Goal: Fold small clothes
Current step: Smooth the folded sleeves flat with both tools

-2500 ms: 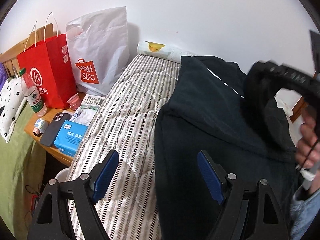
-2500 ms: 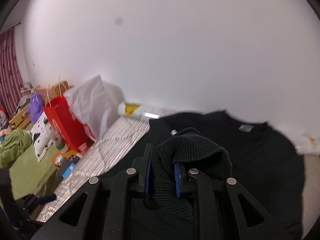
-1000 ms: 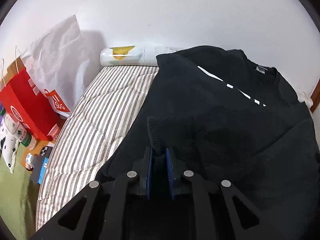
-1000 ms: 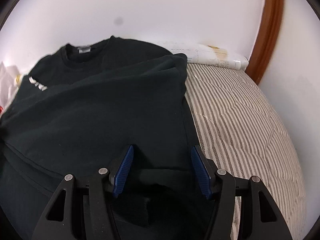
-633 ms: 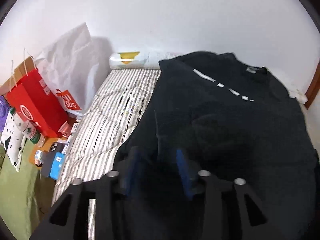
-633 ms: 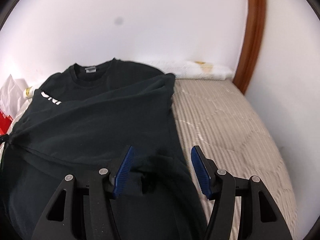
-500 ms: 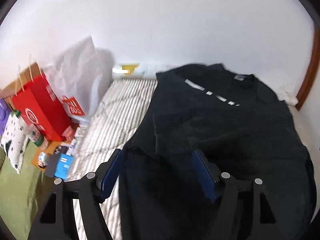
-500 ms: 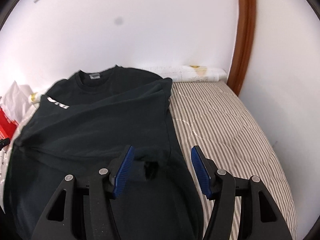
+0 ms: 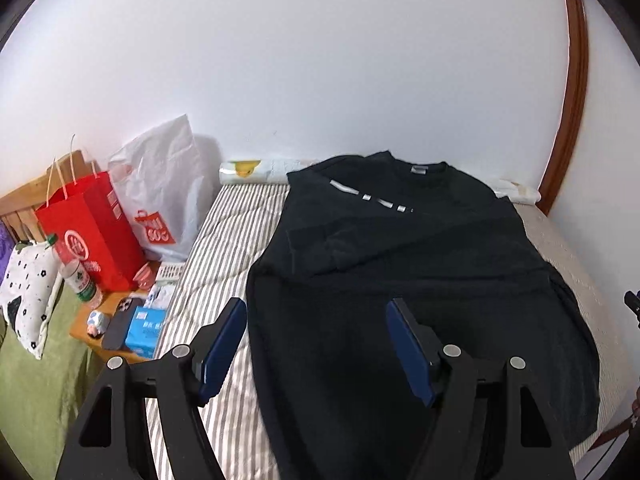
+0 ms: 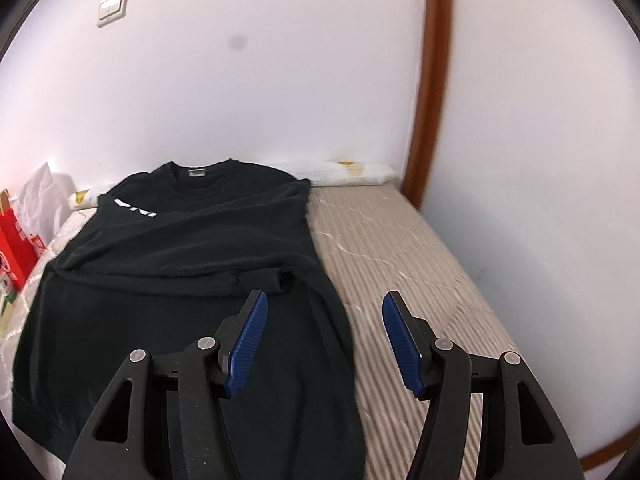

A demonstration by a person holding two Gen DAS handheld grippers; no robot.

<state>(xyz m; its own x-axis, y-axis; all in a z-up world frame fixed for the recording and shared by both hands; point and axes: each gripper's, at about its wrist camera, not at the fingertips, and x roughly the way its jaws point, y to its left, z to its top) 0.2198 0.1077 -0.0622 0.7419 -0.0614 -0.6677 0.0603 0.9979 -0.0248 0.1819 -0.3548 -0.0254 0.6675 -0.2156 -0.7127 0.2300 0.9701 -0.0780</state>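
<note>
A black long-sleeved sweatshirt lies flat on the striped mattress, collar toward the wall, both sleeves folded across its chest. It also shows in the right wrist view. My left gripper is open and empty, raised above the sweatshirt's lower left part. My right gripper is open and empty, raised over the sweatshirt's right edge and the bare mattress.
A red paper bag and a white plastic bag stand left of the bed. A wooden bedside table holds a bottle, phone and tissue pack. White wall behind; a brown wooden frame at the right corner.
My left gripper let go of the left sleeve cuff and opened. Both grippers pulled back and up from the sweatshirt, so more of the bed shows.
</note>
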